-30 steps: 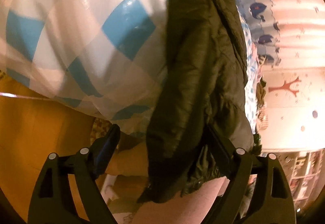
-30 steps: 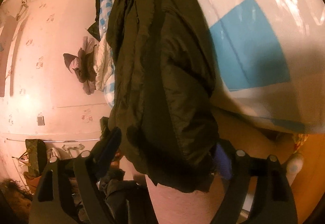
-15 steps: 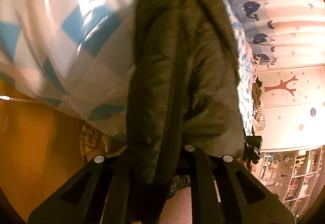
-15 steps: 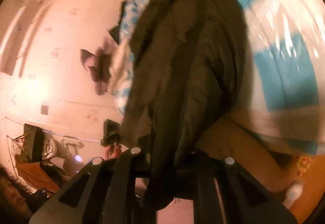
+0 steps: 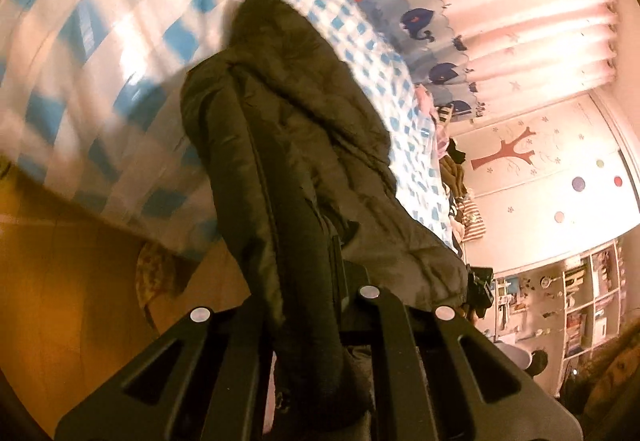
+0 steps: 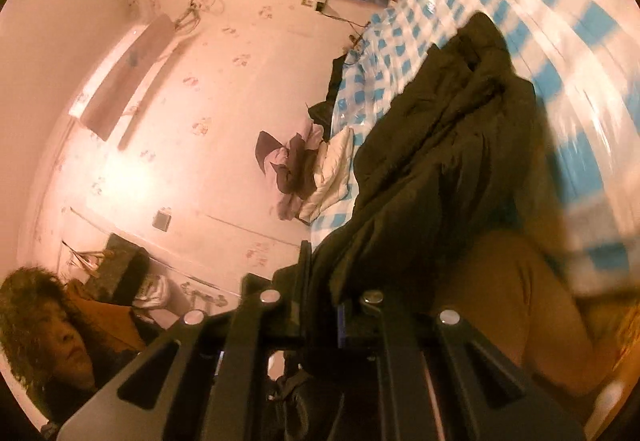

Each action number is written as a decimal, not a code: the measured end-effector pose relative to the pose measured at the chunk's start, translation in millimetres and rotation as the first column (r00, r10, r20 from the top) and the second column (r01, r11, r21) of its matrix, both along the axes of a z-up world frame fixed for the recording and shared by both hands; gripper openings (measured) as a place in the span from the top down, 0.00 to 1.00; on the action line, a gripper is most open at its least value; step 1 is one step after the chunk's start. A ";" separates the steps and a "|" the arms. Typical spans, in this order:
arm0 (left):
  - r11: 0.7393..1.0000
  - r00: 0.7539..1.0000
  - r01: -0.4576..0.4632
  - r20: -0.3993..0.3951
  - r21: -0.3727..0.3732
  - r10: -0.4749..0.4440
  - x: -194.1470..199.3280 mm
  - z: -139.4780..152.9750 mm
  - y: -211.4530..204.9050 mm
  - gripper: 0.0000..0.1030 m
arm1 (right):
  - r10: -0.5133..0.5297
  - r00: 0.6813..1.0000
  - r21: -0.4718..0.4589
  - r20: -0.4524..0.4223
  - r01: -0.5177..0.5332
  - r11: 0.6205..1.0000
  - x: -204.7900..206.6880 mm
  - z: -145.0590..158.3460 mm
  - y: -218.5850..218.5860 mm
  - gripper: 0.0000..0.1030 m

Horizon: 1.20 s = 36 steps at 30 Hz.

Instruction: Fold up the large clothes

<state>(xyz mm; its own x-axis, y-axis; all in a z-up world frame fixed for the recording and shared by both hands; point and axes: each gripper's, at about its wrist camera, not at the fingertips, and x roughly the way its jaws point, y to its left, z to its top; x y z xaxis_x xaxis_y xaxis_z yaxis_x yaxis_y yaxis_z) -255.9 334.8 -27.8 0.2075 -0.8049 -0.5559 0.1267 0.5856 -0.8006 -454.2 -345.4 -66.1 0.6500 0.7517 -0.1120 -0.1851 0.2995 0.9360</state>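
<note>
A dark olive padded jacket (image 5: 296, 161) lies across the bed with the blue-and-white checked cover (image 5: 100, 53) and hangs over its near edge. My left gripper (image 5: 308, 305) is shut on the jacket's hanging edge, with cloth bunched between the jaws. In the right wrist view the same jacket (image 6: 440, 161) runs from the bed down into my right gripper (image 6: 320, 305), which is shut on another part of its edge. The fingertips of both grippers are hidden by the cloth.
The checked bed cover (image 6: 540, 21) fills the far side. An orange-brown floor (image 5: 60, 281) lies below the bed edge. Loose clothes and a pillow (image 6: 320, 169) sit at the bed's far end. A shelf unit (image 5: 580, 305) stands by the wall. A person (image 6: 52, 329) sits at the lower left.
Both grippers closed on the jacket's hanging edge; they were open around it a second ago. Both views have since tilted up, showing more of the bed and walls.
</note>
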 end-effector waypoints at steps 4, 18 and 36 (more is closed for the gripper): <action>0.998 0.992 -0.057 -0.118 -0.040 0.052 -1.5 -55.9 20.9 0.95 | -0.007 0.998 0.089 -0.061 0.012 0.996 -1.0 -41.2 7.0 0.90; 0.983 0.987 -0.078 0.129 -0.166 0.100 151.2 44.4 -35.3 0.95 | -0.089 0.984 0.155 0.153 0.065 0.986 151.9 39.5 -26.6 0.90; 0.960 0.960 -0.280 -0.019 -0.002 0.280 454.8 -74.7 -154.9 0.93 | -0.370 0.896 0.024 -0.244 0.387 0.922 428.7 -61.6 -113.5 0.90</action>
<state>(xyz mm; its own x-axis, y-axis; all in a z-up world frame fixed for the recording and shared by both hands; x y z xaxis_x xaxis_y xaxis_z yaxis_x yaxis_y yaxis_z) 198.9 179.9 -102.6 0.4146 -0.7189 -0.5580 -0.0569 0.5915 -0.8043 -25.4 -458.9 -127.7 0.8494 0.4654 -0.2489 0.1522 0.2356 0.9599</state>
